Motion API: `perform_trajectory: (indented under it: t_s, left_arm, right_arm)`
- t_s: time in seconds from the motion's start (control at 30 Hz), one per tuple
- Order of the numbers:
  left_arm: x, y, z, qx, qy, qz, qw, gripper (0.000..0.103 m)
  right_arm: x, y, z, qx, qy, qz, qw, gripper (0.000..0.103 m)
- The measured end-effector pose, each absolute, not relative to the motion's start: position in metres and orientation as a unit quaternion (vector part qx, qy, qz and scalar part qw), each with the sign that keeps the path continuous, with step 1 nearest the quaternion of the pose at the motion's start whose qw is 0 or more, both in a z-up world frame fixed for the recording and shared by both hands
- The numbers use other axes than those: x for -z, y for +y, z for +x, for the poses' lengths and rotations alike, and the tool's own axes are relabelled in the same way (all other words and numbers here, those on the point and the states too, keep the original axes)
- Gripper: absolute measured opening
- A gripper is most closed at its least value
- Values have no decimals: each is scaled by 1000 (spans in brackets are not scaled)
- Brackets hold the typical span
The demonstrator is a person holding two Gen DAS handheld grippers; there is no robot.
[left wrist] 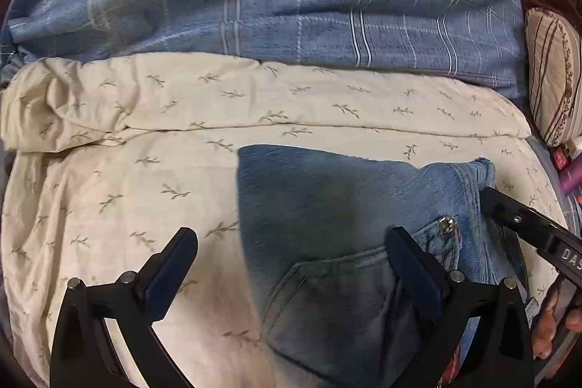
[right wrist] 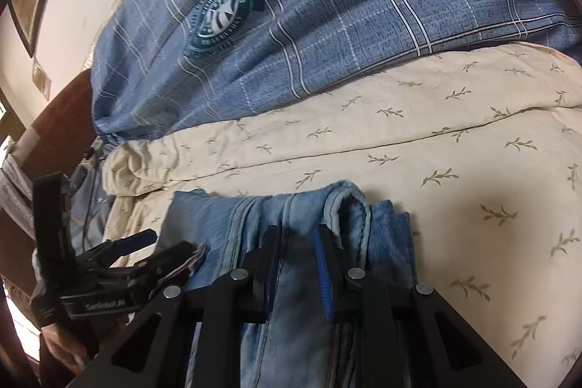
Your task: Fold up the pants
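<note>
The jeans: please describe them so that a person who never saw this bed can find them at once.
Start from the big blue plaid blanket with the round emblem. In front of it lies a cream sheet printed with small leafy sprigs. The jeans lie folded on that sheet, the only faded denim there, showing a back pocket and stitched seams.

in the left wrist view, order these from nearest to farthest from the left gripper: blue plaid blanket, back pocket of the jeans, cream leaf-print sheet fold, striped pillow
Measured from the left gripper:
1. Back pocket of the faded blue jeans, at its right finger.
2. Rolled fold of the cream leaf-print sheet, straight ahead.
3. Blue plaid blanket and brown-striped pillow, blanket beyond the fold, pillow far right; too close to rank.
</note>
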State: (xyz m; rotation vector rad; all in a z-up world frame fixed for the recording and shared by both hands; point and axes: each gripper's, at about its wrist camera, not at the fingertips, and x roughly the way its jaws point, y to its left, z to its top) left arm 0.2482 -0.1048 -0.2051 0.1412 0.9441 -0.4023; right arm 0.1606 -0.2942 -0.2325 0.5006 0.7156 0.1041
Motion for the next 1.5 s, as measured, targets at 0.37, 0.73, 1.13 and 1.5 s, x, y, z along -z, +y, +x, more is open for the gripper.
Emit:
perform_trajectory:
  t_s: [0.37, 0.73, 1.13, 1.5]
  left_arm:
    - [170, -73, 184, 172, 378, 69, 907, 103]
    - [170, -55, 131, 151, 419, 79, 892, 103]
    - [176, -68, 139, 183, 371, 65, 908, 103]
    - [171, -78, 141, 197, 362, 84, 907, 103]
  right_arm:
    - [216, -303, 98, -32, 311, 243, 918, 30]
    - [210, -293, 38, -17, 286, 272, 919, 76]
    - [220, -304, 43, -9, 302, 286, 910, 76]
    - [221, -294, 62, -23, 320, 259, 911, 76]
